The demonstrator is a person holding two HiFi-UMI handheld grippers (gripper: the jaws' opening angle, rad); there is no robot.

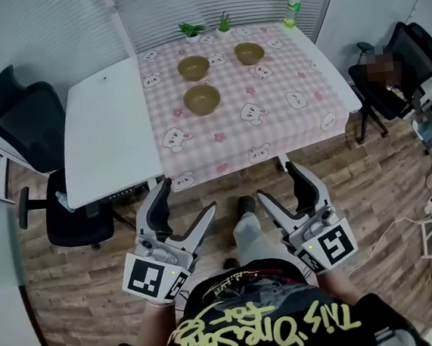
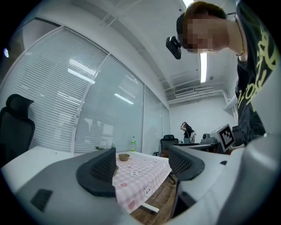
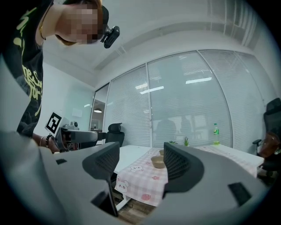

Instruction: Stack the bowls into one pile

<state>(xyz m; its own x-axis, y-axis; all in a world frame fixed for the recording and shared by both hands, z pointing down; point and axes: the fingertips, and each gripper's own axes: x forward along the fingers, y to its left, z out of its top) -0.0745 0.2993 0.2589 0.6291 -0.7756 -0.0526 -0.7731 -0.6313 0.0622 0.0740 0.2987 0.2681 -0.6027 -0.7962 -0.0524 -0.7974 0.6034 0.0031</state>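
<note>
While I hold both grippers level, short of the table (image 1: 106, 133), nothing is gripped. The left gripper (image 1: 187, 198) has its jaws spread wide with only air between them. The right gripper (image 1: 278, 181) is the same, jaws apart and empty. Ahead, on the pink checked cloth (image 1: 271, 117), sit three brown bowls, all separate. The near bowl (image 1: 202, 99) is in front, with the far-left bowl (image 1: 193, 68) and far-right bowl (image 1: 249, 53) behind it. They lie toward the small plants (image 1: 192, 31) and a green bottle (image 1: 292, 7).

Three bowls (image 1: 202, 99) on table (image 1: 106, 133), plants (image 1: 192, 30) perhaps behind
</note>
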